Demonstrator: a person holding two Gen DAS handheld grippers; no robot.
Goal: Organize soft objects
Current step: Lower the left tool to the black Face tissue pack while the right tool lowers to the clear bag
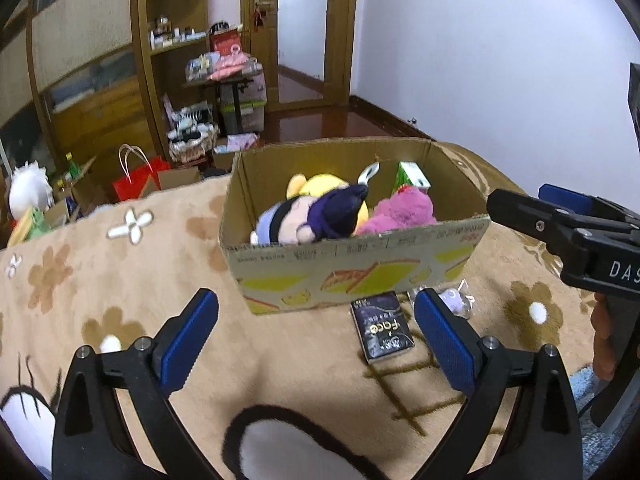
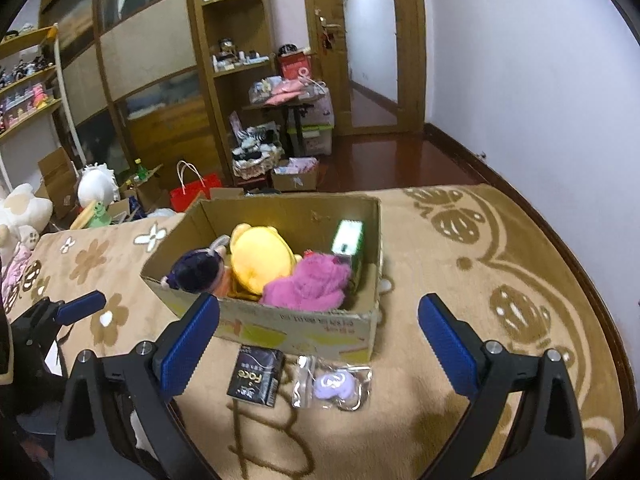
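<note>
An open cardboard box (image 1: 360, 276) (image 2: 312, 328) stands on a tan flowered blanket. It holds a yellow plush (image 2: 260, 260), a pink plush (image 2: 308, 284) (image 1: 400, 212), a dark-haired doll (image 1: 316, 216) (image 2: 196, 272) and a green carton (image 2: 348, 240). In front of the box lie a black "Face" pack (image 1: 382, 330) (image 2: 256, 378) and a small purple soft toy in a clear bag (image 2: 334, 384) (image 1: 454, 300). My left gripper (image 1: 316, 344) is open and empty, near the box's front. My right gripper (image 2: 318, 348) is open and empty above the pack and bag; it also shows in the left wrist view (image 1: 516, 208).
The blanket (image 1: 120, 304) covers the bed. Beyond it are a red gift bag (image 2: 196, 192), plush toys (image 2: 24, 208), cardboard boxes, a wooden wardrobe and shelves, a small cluttered table (image 2: 288, 100) and an open door. A white wall runs along the right.
</note>
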